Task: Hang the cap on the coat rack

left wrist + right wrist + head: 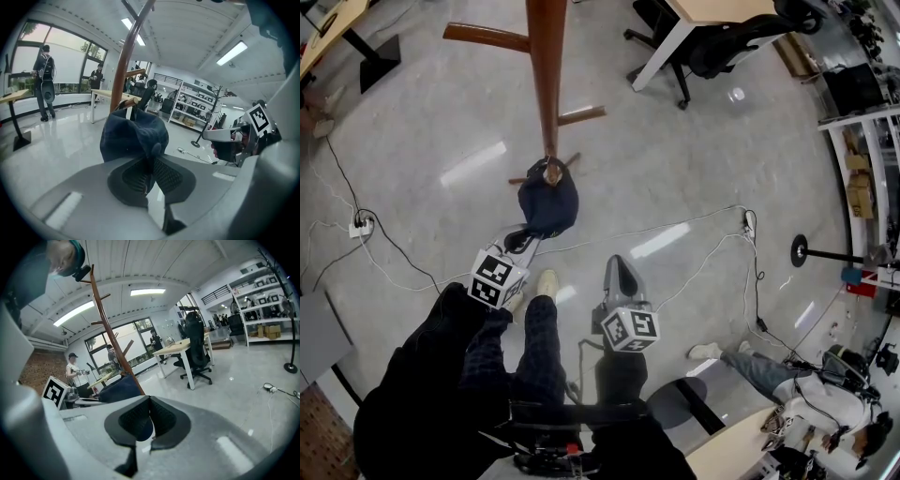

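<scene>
The dark blue cap (549, 202) hangs from my left gripper (521, 242), low over the floor and right by the coat rack's foot. In the left gripper view the pads pinch a fold of the cap (133, 136), and the gripper (151, 161) is shut on it. The wooden coat rack (547, 75) rises straight ahead; its pole (126, 61) stands just behind the cap. My right gripper (622, 274) is held to the right, apart from the cap. Its jaws are shut with nothing between them (149, 404). The cap (119, 389) and rack (112, 333) lie to its left.
White cables (694, 239) and a power strip (360, 225) lie on the glossy floor. A desk with a black office chair (722, 42) stands at the back right, shelves (862, 169) at the far right. A person sits at the lower right (806, 394). A round-based stand (800, 249) is nearby.
</scene>
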Demonstrator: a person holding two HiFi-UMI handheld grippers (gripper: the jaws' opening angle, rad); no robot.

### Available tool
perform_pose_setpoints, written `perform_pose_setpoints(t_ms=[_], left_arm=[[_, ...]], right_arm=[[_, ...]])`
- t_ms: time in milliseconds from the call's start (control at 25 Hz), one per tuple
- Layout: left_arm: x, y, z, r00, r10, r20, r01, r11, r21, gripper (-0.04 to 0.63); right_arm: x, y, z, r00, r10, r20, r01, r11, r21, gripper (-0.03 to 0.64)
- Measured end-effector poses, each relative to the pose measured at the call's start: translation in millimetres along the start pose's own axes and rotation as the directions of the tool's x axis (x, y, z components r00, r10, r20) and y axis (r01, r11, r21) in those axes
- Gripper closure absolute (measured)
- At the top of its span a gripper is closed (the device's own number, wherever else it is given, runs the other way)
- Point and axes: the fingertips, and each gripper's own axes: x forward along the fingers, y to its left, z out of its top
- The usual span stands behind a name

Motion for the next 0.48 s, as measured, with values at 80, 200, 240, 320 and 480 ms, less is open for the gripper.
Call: perform_pose_setpoints(t_ms=[80,200,240,320,480], left_arm=[[3.1,2.5,0.5,1.0,0.004,-0.002,-0.004,1.0,-0.003,0.578],[7.8,4.8,0.1,1.0,0.009,-0.008,-0.009,1.0,-0.005,0.578],[8.9,5.8,-0.3,1.0,0.01,-0.009,-0.01,1.0,-0.006,0.578],[11.3,8.1,-1.1,1.0,0.012,-0.011,-0.012,1.0,-0.01,0.578],[16.7,12.0,-2.7,1.0,0.013,-0.016,-0.013,1.0,-0.016,0.578]], right_arm=[[2.7,-1.0,0.7,1.0,0.003,-0.002,-0.003,1.0,0.001,0.614],[5.8,-3.1,0.3,1.0,0.007,-0.008,-0.007,1.0,0.006,0.614],[7.0,-3.0,-0.5,1.0,0.009,-0.011,-0.009,1.0,0.009,0.614],[9.5,-2.3,-2.4,1.0,0.015,-0.017,-0.015,1.0,0.013,0.614],[13.2,-2.0,-6.6,0.999,0.019,-0.029,-0.018,1.0,0.017,0.614]])
